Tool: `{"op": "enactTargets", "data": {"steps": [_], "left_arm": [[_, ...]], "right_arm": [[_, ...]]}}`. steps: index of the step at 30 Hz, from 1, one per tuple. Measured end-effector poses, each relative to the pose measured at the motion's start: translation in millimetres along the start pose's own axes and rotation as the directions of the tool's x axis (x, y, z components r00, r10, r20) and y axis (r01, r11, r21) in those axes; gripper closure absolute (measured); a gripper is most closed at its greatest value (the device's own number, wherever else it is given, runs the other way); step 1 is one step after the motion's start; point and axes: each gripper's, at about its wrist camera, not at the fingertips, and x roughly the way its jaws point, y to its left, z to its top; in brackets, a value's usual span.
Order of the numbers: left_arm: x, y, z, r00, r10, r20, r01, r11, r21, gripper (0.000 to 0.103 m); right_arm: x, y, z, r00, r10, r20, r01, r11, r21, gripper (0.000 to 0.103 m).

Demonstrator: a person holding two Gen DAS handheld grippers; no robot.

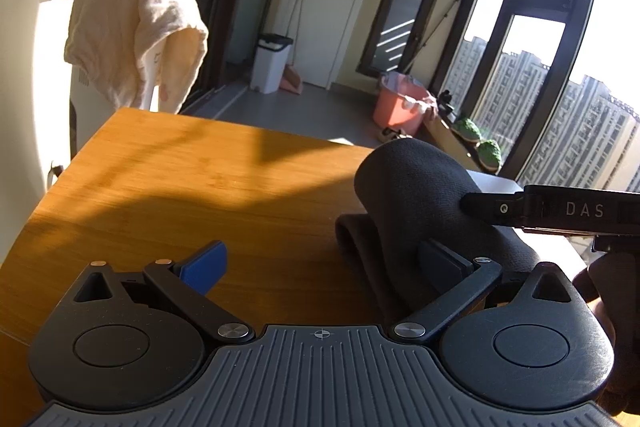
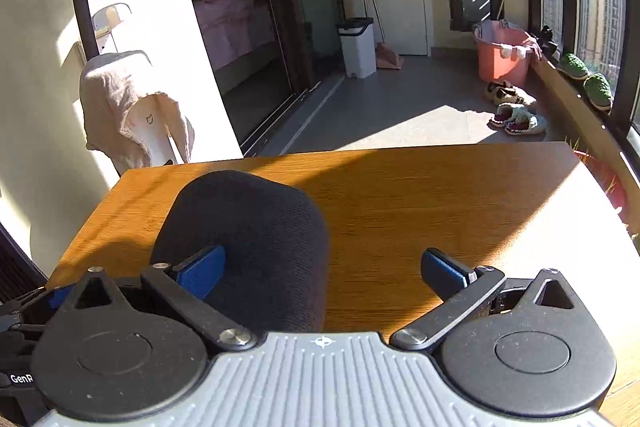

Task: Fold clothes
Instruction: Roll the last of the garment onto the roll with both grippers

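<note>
On a sunlit wooden bench (image 2: 440, 211), a folded dark garment (image 2: 248, 243) bulges upright between spread left tongs (image 1: 320, 267) and spread right tongs (image 2: 324, 269); ungripped, the springy fold may flop open.

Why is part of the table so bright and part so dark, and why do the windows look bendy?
Left wrist view: low sun glares through the windows, whose frames bow from the fisheye lens; shadows stripe the table. Right wrist view: the table's right edge is washed out and the black cloth loses detail.
</note>
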Motion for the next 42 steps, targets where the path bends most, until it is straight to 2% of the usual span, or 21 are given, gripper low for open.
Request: {"op": "enactTargets", "data": {"steps": [4, 7, 9, 14, 17, 21, 26, 32, 33, 35, 37, 42], "left_arm": [[3.3, -4.7, 2.0, 1.0, 0.002, 0.002, -0.002, 0.999, 0.032, 0.0], [3.6, -3.7, 2.4, 1.0, -0.004, 0.001, 0.004, 0.999, 0.032, 0.0], [3.7, -1.6, 2.6, 1.0, -0.01, -0.001, 0.01, 1.0, 0.023, 0.0], [6.4, -4.6, 4.5, 1.0, -0.007, 0.007, 0.007, 0.999, 0.036, 0.0], [10.0, -8.0, 7.3, 1.0, 0.009, 0.016, -0.01, 0.999, 0.053, 0.0], [15.6, -8.2, 11.5, 1.0, 0.017, 0.018, -0.018, 0.998, 0.053, 0.0], [14.0, -7.7, 10.8, 1.0, 0.017, 0.022, -0.018, 0.999, 0.045, 0.0], [11.2, -8.9, 9.2, 0.999, 0.03, 0.028, -0.031, 0.999, 0.039, 0.0], [11.1, -9.3, 9.1, 0.999, 0.034, 0.03, -0.035, 0.999, 0.04, 0.0], [11.8, -10.9, 9.3, 0.999, 0.039, 0.031, -0.04, 0.998, 0.045, 0.0], [13.2, -11.6, 9.8, 0.999, 0.042, 0.031, -0.044, 0.998, 0.05, 0.0], [17.0, -10.6, 12.3, 0.998, 0.045, 0.031, -0.047, 0.998, 0.043, 0.0]], "right_arm": [[-2.7, -2.8, -10.9, 0.999, -0.008, 0.05, 0.008, 1.0, 0.005, 0.0], [-7.8, -15.4, -14.0, 0.999, 0.034, 0.033, -0.037, 0.995, 0.097, 0.0], [-19.1, -19.0, -20.8, 0.998, 0.04, 0.043, -0.044, 0.992, 0.116, 0.0], [-38.6, -13.2, -41.5, 0.993, -0.023, 0.114, 0.018, 0.999, 0.046, 0.0], [-27.7, -14.2, -35.7, 0.992, -0.03, 0.118, 0.025, 0.999, 0.046, 0.0], [-14.1, -8.3, -26.0, 0.982, -0.075, 0.171, 0.081, 0.996, -0.034, 0.0], [-22.8, -23.1, -28.8, 0.989, -0.015, 0.149, 0.008, 0.999, 0.051, 0.0], [-50.1, -36.2, -51.2, 0.986, 0.105, 0.133, -0.119, 0.987, 0.108, 0.0], [-49.3, -34.5, -54.7, 0.987, 0.106, 0.118, -0.118, 0.988, 0.098, 0.0], [-40.5, -27.2, -59.7, 0.994, 0.049, 0.095, -0.054, 0.997, 0.049, 0.0], [-28.8, -26.2, -56.0, 0.999, 0.017, 0.041, -0.02, 0.997, 0.07, 0.0], [-23.0, -31.0, -54.5, 0.999, 0.025, 0.032, -0.028, 0.995, 0.096, 0.0]]}}
